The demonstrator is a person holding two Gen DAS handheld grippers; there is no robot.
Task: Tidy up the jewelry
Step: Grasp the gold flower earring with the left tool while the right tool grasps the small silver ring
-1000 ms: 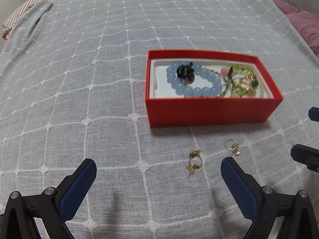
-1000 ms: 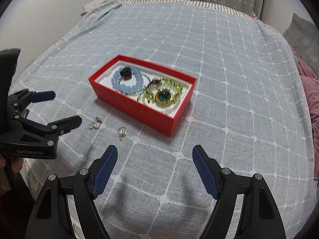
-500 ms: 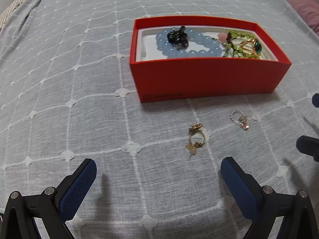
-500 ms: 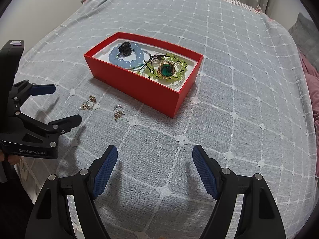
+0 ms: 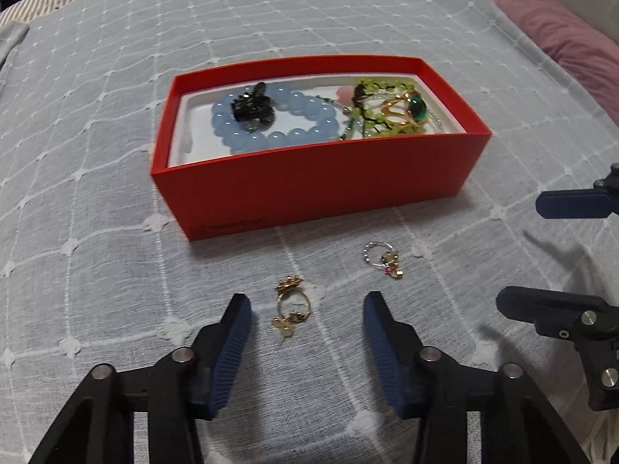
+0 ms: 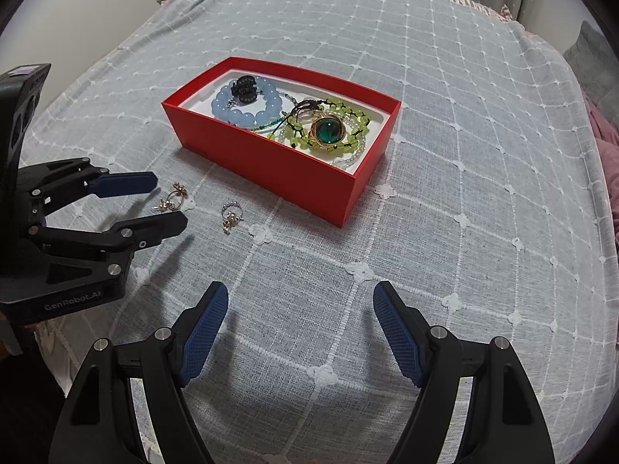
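Bedspread (image 5: 96,178): grey grid cloth, soft under everything I work on.
Red box (image 5: 317,178): beyond my left fingertips, already holding bracelets; I judge it the drop target.
Left gripper (image 5: 305,321): jaws just been narrowing, gold ring (image 5: 291,305) between the pads, not yet pinched.
Right gripper (image 6: 300,309): spread wide, empty, waiting.
Silver ring (image 5: 383,259): just ahead of my left gripper's right finger; next.

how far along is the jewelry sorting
Mostly done: the red box already holds the blue bead bracelet and green ring. In hand: the left gripper, jaws just closing, straddles the gold ring without gripping it. Left: that and the silver ring. The right gripper is open.
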